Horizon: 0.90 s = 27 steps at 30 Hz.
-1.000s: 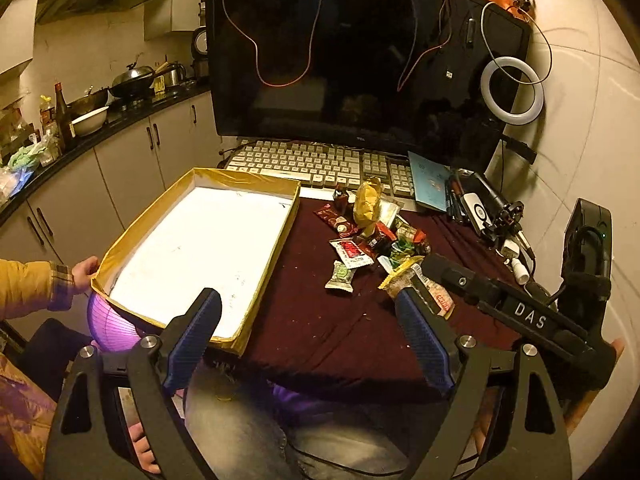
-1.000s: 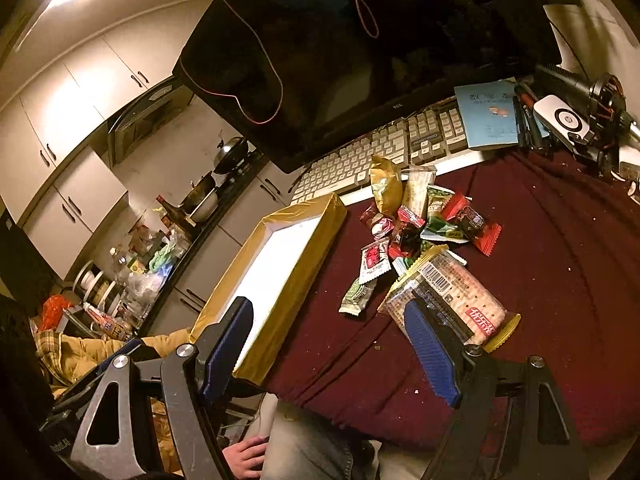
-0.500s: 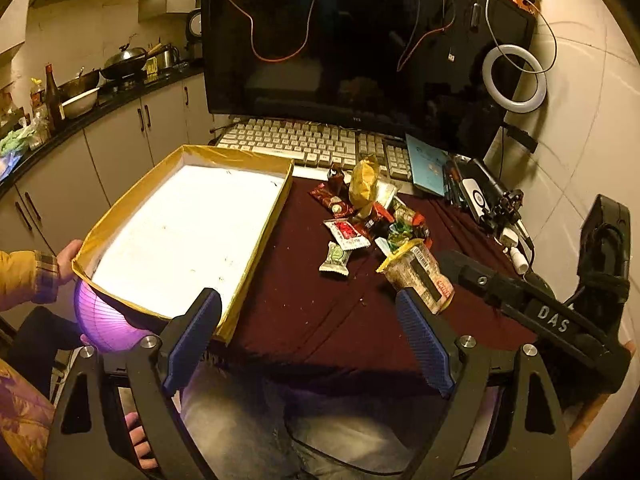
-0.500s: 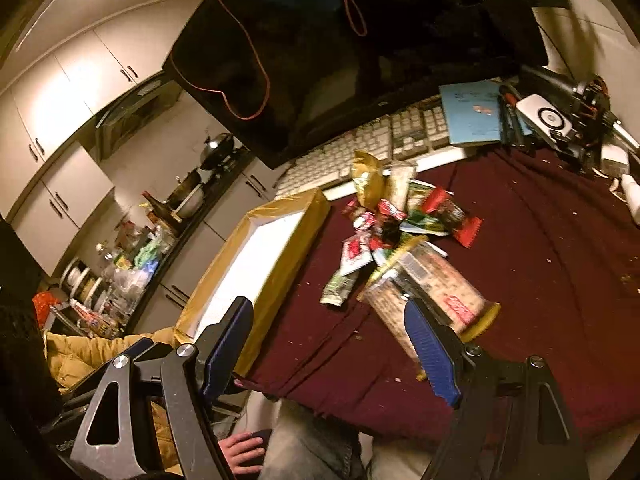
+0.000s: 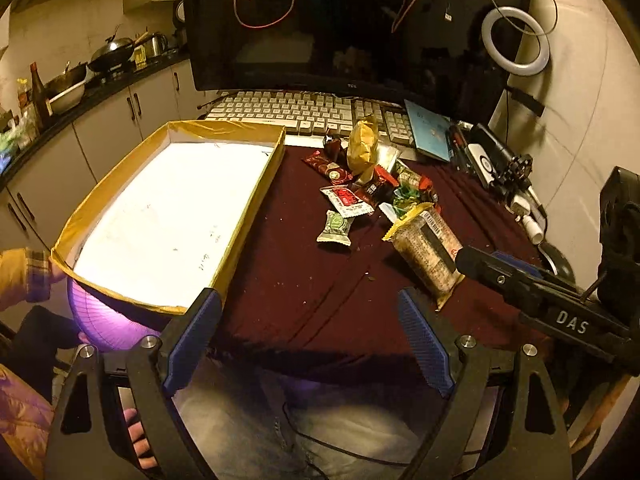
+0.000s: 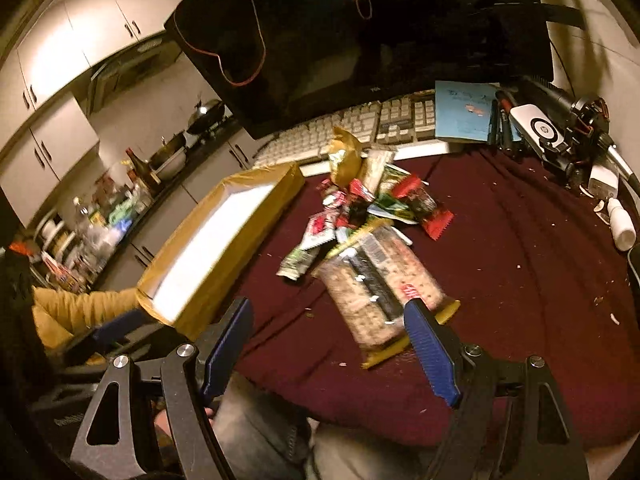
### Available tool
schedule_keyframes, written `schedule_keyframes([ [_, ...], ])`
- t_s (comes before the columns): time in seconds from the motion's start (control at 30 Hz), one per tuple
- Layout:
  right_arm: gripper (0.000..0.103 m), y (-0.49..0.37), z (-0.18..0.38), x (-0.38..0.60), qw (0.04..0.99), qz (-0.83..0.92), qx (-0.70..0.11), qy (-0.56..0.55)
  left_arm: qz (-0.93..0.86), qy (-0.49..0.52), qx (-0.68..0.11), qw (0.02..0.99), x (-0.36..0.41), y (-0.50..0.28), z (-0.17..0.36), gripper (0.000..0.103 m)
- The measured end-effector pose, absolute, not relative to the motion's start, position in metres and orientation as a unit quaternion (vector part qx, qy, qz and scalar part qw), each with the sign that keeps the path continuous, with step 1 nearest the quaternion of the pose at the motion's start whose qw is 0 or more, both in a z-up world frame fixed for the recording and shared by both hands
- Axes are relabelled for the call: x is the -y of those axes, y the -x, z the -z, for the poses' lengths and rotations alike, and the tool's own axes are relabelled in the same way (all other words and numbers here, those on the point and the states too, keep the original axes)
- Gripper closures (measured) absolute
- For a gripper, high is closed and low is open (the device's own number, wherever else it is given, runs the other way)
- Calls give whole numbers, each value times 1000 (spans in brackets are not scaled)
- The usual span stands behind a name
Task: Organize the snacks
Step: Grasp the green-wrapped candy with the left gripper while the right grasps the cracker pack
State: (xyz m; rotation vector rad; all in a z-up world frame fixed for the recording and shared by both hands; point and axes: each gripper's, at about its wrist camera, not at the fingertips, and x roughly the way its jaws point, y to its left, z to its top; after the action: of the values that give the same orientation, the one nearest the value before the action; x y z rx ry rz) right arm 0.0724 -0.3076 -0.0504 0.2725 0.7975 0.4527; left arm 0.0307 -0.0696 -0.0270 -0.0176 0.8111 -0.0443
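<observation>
A pile of small snack packets (image 5: 368, 184) lies on the maroon tablecloth (image 5: 304, 280) in front of the keyboard. A long clear cracker pack (image 5: 428, 252) lies nearest me; in the right wrist view the cracker pack (image 6: 372, 284) sits just ahead of my right gripper. A gold-rimmed box with a white floor (image 5: 168, 216) holds nothing and sits at the left. My left gripper (image 5: 308, 344) is open and empty over the table's near edge. My right gripper (image 6: 332, 348) is open and empty; its body (image 5: 560, 304) shows at the right in the left wrist view.
A keyboard (image 5: 304, 110) and a large dark monitor (image 5: 352, 24) stand behind the snacks. A blue booklet (image 5: 430, 132), pens, cables and small devices (image 5: 492, 160) crowd the back right. A ring light (image 5: 516, 46) hangs on the wall. A kitchen counter (image 5: 80, 84) runs along the left.
Both grippers have moved forward and lower toward the table, so the snacks and box look nearer. The right gripper has closed in on the cracker pack. Both stay open.
</observation>
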Motion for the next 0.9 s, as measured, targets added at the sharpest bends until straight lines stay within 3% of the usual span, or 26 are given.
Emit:
schedule_keyframes([
  [0.53, 21, -132, 78, 333, 860, -245, -412, -176, 5, -42, -402, 915, 87, -70, 36, 14],
  [0.9, 15, -132, 88, 291, 874, -245, -410, -84, 60, 5, -441, 895, 73, -119, 52, 14],
])
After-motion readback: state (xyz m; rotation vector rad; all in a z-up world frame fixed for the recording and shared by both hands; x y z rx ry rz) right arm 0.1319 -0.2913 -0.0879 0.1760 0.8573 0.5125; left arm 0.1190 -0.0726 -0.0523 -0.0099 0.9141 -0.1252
